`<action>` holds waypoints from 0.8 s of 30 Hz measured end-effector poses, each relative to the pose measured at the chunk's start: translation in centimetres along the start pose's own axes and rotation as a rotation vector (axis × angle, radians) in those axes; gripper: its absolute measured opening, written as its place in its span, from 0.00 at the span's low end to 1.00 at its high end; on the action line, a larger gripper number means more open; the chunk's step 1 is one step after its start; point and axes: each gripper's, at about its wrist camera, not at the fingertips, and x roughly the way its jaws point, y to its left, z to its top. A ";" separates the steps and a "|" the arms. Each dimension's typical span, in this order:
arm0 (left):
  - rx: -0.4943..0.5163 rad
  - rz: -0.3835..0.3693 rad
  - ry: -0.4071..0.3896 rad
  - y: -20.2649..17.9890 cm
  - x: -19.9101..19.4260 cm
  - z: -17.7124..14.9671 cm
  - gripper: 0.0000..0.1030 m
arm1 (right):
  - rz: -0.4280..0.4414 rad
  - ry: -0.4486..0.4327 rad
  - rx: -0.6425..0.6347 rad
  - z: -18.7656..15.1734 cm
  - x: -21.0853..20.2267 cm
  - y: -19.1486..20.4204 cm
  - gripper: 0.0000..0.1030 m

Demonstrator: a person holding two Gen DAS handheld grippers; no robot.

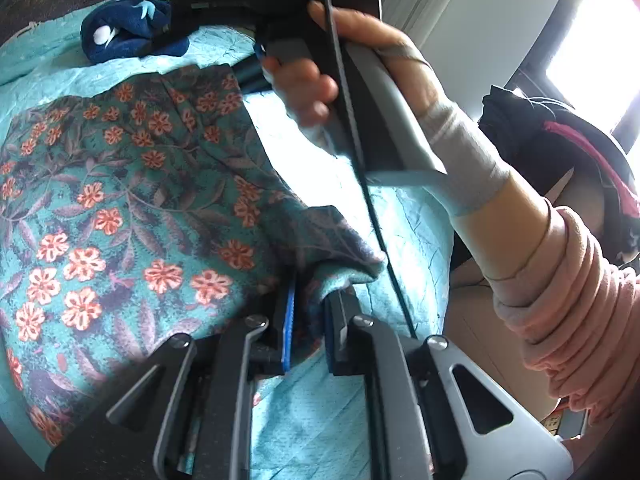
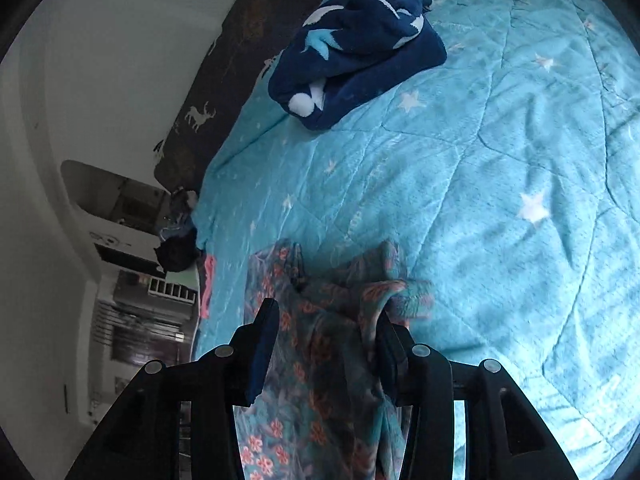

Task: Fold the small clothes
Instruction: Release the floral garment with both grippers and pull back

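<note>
A teal floral garment (image 1: 132, 184) with orange flowers lies spread over the turquoise quilt (image 1: 308, 412). My left gripper (image 1: 310, 332) is shut on a bunched edge of this garment near its lower right corner. In the left wrist view the right gripper (image 1: 256, 16) shows at the top, held by a bandaged hand, above the garment's far edge. In the right wrist view my right gripper (image 2: 326, 344) stands open, its jaws wide apart with the floral garment (image 2: 320, 360) draped between them, not pinched.
A folded dark blue fleece piece (image 2: 356, 48) with white shapes and a pompom lies on the turquoise star quilt (image 2: 500, 168), and it also shows in the left wrist view (image 1: 128, 34). A dark deer-print blanket (image 2: 224, 92) borders the quilt. Shelves (image 2: 136, 280) stand beyond the bed edge.
</note>
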 end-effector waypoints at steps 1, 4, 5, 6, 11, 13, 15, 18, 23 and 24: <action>-0.003 -0.004 -0.001 0.1 0.0 0.1 0.12 | -0.009 -0.025 -0.021 0.2 -0.2 0.6 0.37; -0.007 -0.013 -0.002 0.4 0.1 0.2 0.12 | 0.031 -0.115 -0.133 0.7 -1.9 3.3 0.31; -0.007 -0.014 -0.001 0.5 0.2 0.3 0.12 | 0.030 -0.143 -0.156 0.7 -2.5 4.0 0.31; -0.008 -0.015 -0.001 0.7 0.1 0.3 0.13 | -0.013 -0.171 -0.169 1.0 -3.1 4.5 0.31; 0.009 -0.003 -0.031 0.8 -1.2 0.8 0.27 | -0.230 -0.228 -0.158 0.5 -4.7 3.6 0.31; 0.025 0.024 -0.077 1.3 -2.8 0.9 0.34 | -0.233 -0.199 -0.189 -1.1 -5.2 3.6 0.31; 0.023 0.064 -0.128 2.2 -4.6 0.9 0.37 | -0.276 -0.163 -0.258 -3.3 -5.6 4.2 0.31; -0.053 0.137 -0.188 5.4 -7.3 0.3 0.38 | -0.307 -0.098 -0.380 -7.7 -6.5 5.4 0.31; -0.196 0.212 -0.209 10.2 -9.6 -1.6 0.39 | -0.172 0.040 -0.461 -14.5 -6.5 6.9 0.31; -0.205 0.243 -0.193 10.7 -9.4 -2.0 0.39 | -0.145 0.067 -0.469 -15.8 -6.4 7.0 0.31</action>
